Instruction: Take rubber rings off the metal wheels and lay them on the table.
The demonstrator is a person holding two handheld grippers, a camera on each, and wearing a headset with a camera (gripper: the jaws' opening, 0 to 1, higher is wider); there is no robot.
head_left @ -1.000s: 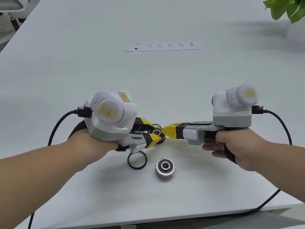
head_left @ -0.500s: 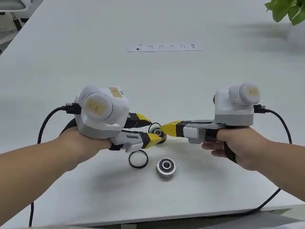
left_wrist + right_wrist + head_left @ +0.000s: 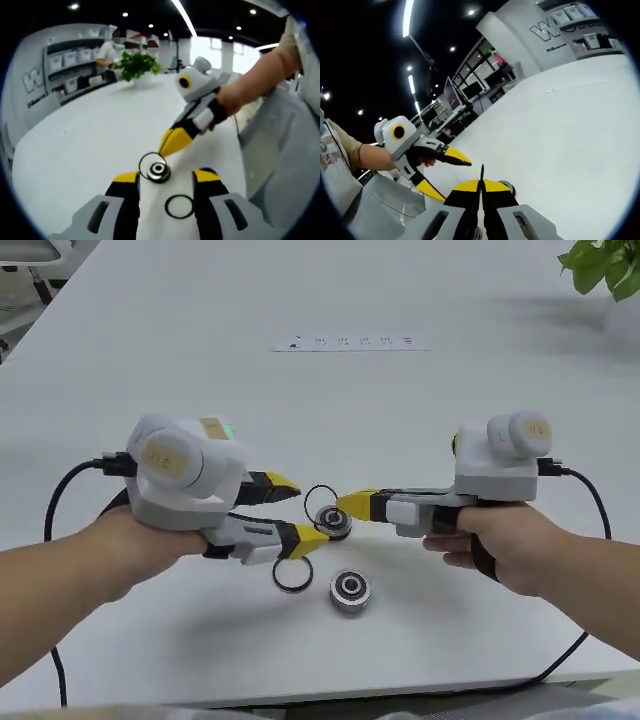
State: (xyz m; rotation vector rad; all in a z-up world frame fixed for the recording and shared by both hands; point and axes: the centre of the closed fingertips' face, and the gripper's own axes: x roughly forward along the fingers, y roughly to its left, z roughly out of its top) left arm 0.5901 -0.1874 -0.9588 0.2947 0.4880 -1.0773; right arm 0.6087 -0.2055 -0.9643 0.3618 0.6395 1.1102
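Note:
My right gripper (image 3: 352, 506) is shut on a thin black rubber ring (image 3: 321, 497), seen edge-on between its jaws (image 3: 481, 176). Just below the ring is a metal wheel (image 3: 333, 522); the ring (image 3: 151, 163) overlaps the top of that wheel (image 3: 159, 171), and I cannot tell whether they still touch. My left gripper (image 3: 297, 511) stands open to the left of that wheel, its yellow fingertips (image 3: 127, 177) apart on either side. A loose black ring (image 3: 291, 575) lies on the table beside a second wheel (image 3: 350, 590).
The white table (image 3: 330, 410) reaches far back, with a white power strip (image 3: 351, 342) at its middle. A green plant (image 3: 600, 265) stands at the far right corner. Black cables trail from both grippers near the table's front edge.
My left gripper has opened and drawn back to the left, away from the wheel. The ring now stands up from the wheel in the right gripper's shut jaws.

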